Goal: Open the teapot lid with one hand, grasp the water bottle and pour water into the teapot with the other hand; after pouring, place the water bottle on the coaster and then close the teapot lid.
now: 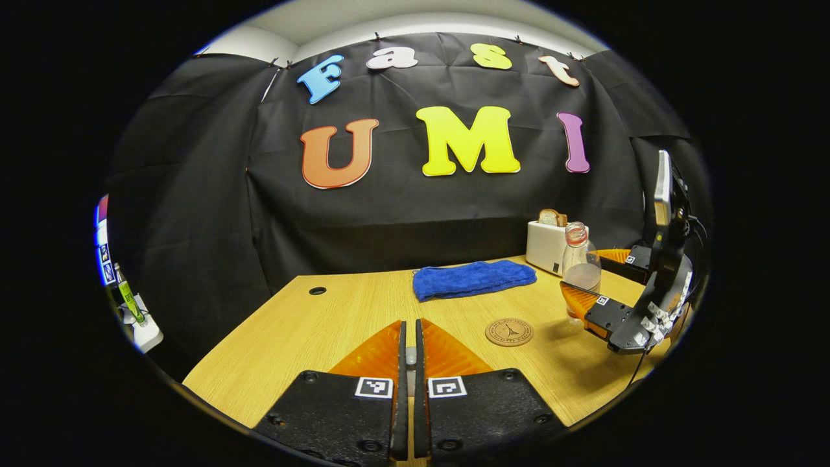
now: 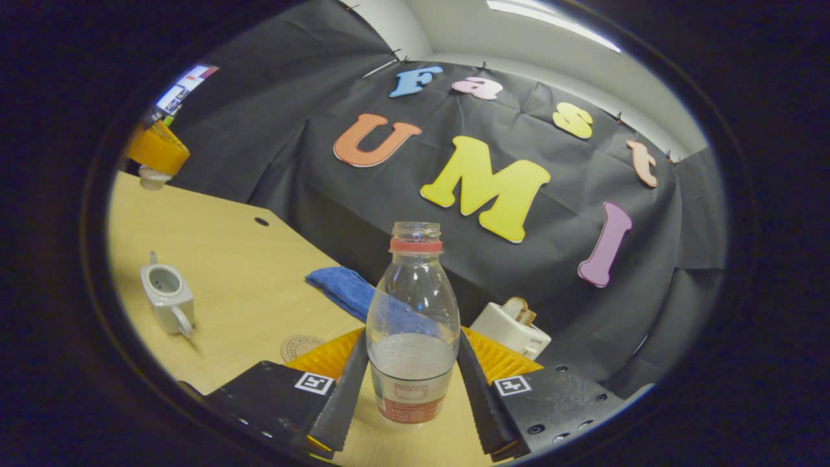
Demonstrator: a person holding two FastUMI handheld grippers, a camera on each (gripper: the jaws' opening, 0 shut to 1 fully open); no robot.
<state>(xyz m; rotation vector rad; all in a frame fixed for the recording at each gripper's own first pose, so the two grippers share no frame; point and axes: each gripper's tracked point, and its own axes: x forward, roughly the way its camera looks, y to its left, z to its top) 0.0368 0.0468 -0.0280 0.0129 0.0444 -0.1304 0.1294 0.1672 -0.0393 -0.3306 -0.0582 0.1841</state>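
Observation:
The clear water bottle [image 2: 412,324], uncapped and about a third full, stands upright between my right gripper's [image 2: 412,337] fingers, which press on its lower sides. From the left gripper view, the bottle [image 1: 579,259] and right gripper [image 1: 593,280] are at the table's right. My left gripper [image 1: 410,324] is shut on a small grey knob [image 1: 410,355]. In the right gripper view, the left gripper [image 2: 157,150] is held high at the far left with the white teapot lid [image 2: 152,177] under its tips. The white teapot [image 2: 167,295] sits lidless on the table. The round coaster [image 1: 509,332] lies bare left of the bottle.
A folded blue towel [image 1: 473,279] lies at the back of the wooden table [image 1: 311,324]. A white toaster [image 1: 546,245] with bread in it stands behind the bottle. A cable hole [image 1: 317,290] is near the table's back left.

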